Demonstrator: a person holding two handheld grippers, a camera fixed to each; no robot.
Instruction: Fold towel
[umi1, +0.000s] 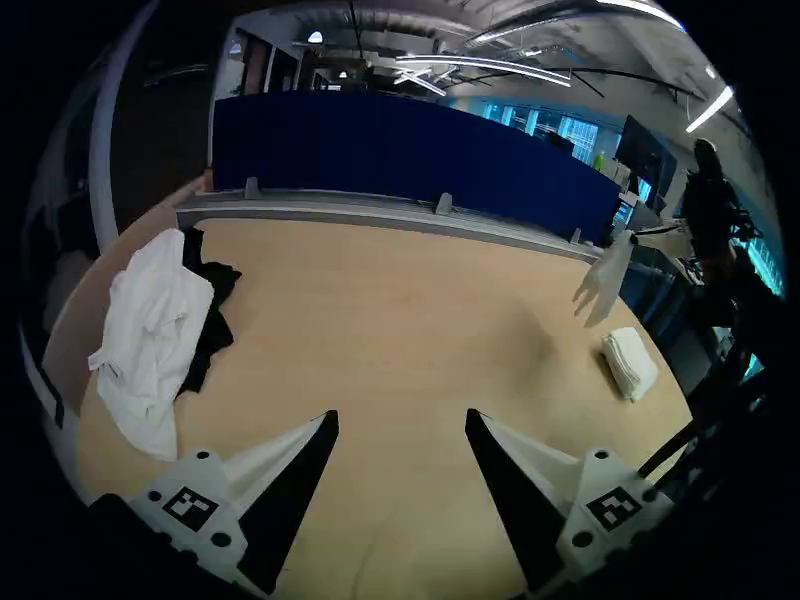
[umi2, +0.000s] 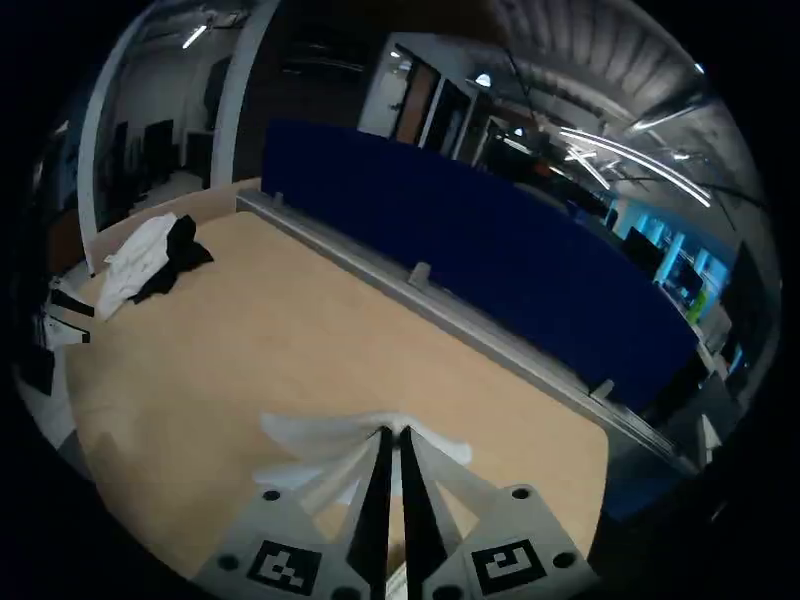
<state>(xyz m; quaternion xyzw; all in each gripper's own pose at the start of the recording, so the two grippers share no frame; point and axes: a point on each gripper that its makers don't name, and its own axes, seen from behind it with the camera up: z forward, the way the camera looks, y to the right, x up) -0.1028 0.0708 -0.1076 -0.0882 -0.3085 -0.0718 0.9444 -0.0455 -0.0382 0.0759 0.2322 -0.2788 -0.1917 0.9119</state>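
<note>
White folded towel (umi1: 630, 365) lies at light wooden table's (umi1: 400, 300) rt edge, just below right gripper (umi2: 395, 435), whose fingers are pinched together on nothing. Left gripper (umi1: 400, 414) is spread wide. Next, prob.: fetch crumpled white towel (umi1: 150, 330) off black cloth (umi1: 212, 300).

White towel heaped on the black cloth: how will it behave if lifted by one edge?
Likely floppy: the white towel lies crumpled in soft folds, so it should sag from a single pinch. Probably light, since it looks like thin cloth. It overlaps the black cloth, which may drag along.
</note>
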